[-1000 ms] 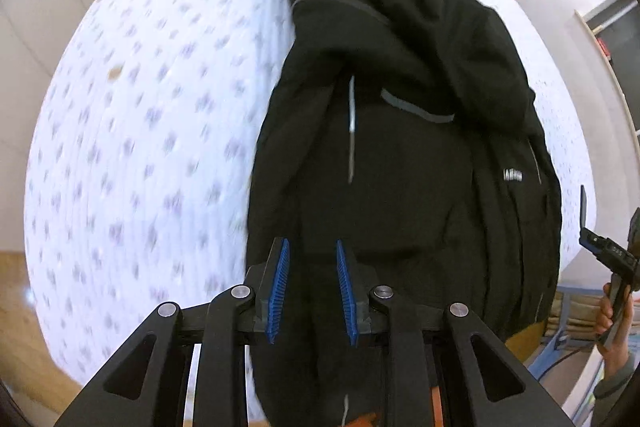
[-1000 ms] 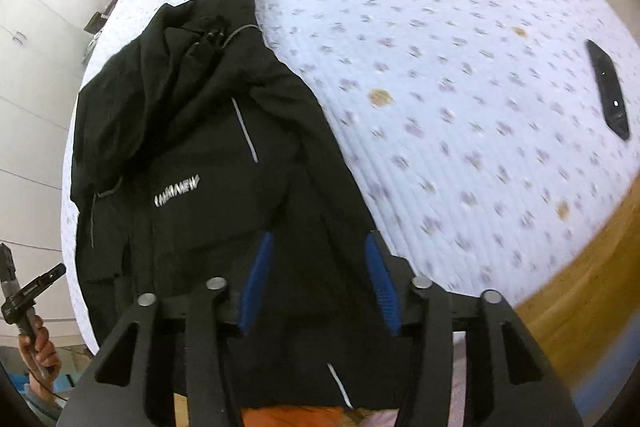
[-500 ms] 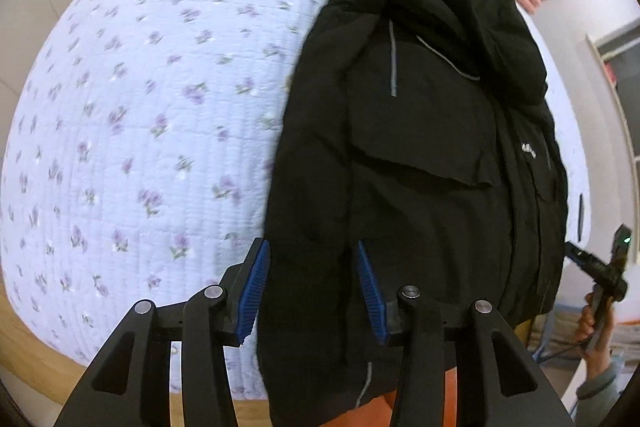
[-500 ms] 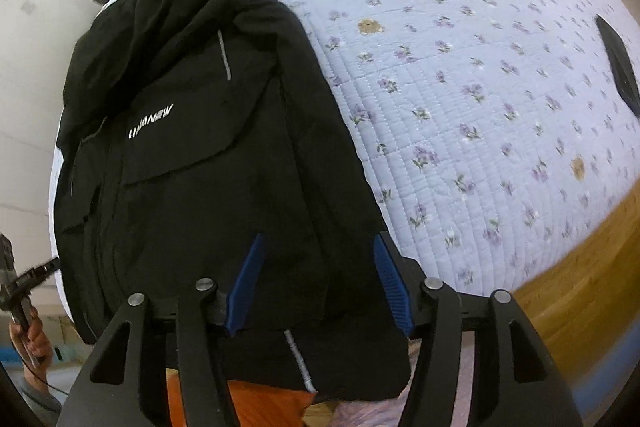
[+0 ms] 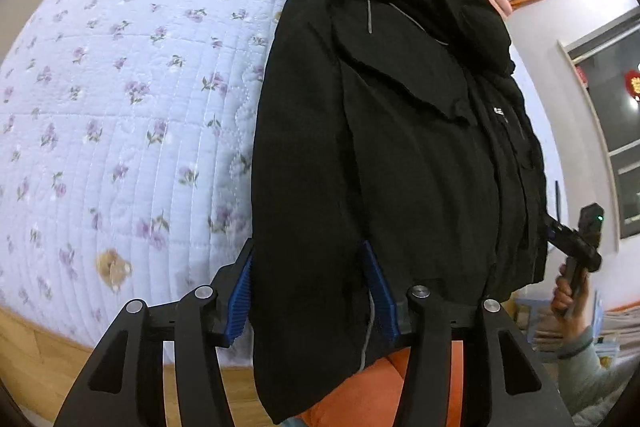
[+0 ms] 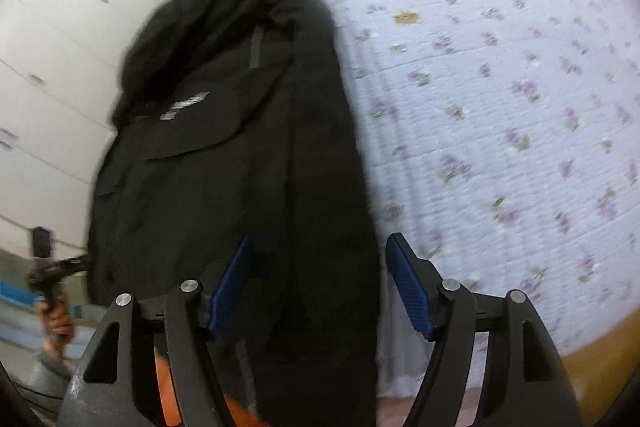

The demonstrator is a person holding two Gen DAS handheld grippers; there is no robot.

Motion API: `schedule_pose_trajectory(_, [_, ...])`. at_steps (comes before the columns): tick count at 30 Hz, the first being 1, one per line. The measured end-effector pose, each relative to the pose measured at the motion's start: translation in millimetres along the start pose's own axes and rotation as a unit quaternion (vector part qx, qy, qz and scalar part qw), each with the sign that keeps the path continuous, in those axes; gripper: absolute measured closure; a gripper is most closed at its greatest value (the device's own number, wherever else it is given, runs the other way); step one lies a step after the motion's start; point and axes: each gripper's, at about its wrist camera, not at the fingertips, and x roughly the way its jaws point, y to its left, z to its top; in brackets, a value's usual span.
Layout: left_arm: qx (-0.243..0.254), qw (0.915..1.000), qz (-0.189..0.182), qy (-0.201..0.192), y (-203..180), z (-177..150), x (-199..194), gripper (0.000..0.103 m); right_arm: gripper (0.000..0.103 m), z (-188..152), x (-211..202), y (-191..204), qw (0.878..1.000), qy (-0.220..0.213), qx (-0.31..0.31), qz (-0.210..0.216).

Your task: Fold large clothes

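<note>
Your left gripper (image 5: pixel 308 291) and right gripper (image 6: pixel 320 287) both stand with jaws wide, straddling the hem of the black jacket (image 5: pixel 400 147) lying lengthwise on the floral quilt (image 5: pixel 120 107).

Both grippers, the left gripper (image 5: pixel 308 291) and the right gripper (image 6: pixel 324 287), are black linkage frames with silver screws and ribbed blue pads (image 6: pixel 408 287) lining the jaws.

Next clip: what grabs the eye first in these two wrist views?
A big black jacket lies lengthwise on the floral quilted bedspread, its hem hanging off the near edge. The left gripper and right gripper are both open, each straddling that hem.
</note>
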Motion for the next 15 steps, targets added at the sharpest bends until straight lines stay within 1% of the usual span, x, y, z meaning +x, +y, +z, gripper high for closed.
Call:
schedule_pose_trajectory(1, [-0.005, 1.0, 0.006, 0.003, -0.8, -1.9, 0.0, 0.049, 0.03, -3.5, -1.3, 0.1, 1.0, 0.013, -0.005, 0.004])
schedule_pose_trajectory(2, [-0.011, 0.9999, 0.01, 0.006, -0.7, -4.8, -0.5, 0.049, 0.03, -7.9, -3.1, 0.8, 1.0, 0.022, -0.018, -0.004])
schedule_pose_trajectory(5, [-0.018, 0.9997, 0.016, 0.003, -1.9, -12.7, 2.3, 0.049, 0.029, -23.3, -1.7, 4.2, 0.998, 0.042, -0.05, 0.014])
schedule_pose_trajectory(7, [-0.029, 0.9995, 0.013, 0.004, 5.5, -21.8, 1.8, 0.049, 0.029, -32.6, -3.9, 7.4, 0.996, 0.041, -0.069, 0.029])
schedule_pose_trajectory(9, [-0.045, 0.999, 0.001, 0.008, 7.3, -30.9, 3.6, 0.049, 0.029, -36.6, -4.1, 12.4, 0.996, 0.042, -0.072, 0.042])
schedule_pose_trajectory(11, [-0.043, 0.999, -0.005, 0.01, 5.4, -36.8, 6.1, 0.049, 0.03, -43.4, -5.8, 18.8, 0.994, 0.04, -0.082, 0.052])
schedule_pose_trajectory(12, [-0.037, 0.9993, -0.002, 0.009, 4.1, -38.9, 6.6, 0.049, 0.03, -44.7, -5.5, 23.6, 0.994, 0.041, -0.089, 0.053])
schedule_pose_trajectory(15, [-0.038, 0.9992, -0.008, 0.004, 3.0, -38.1, 9.1, 0.049, 0.034, -46.8, -6.1, 39.1, 0.991, 0.038, -0.111, 0.058])
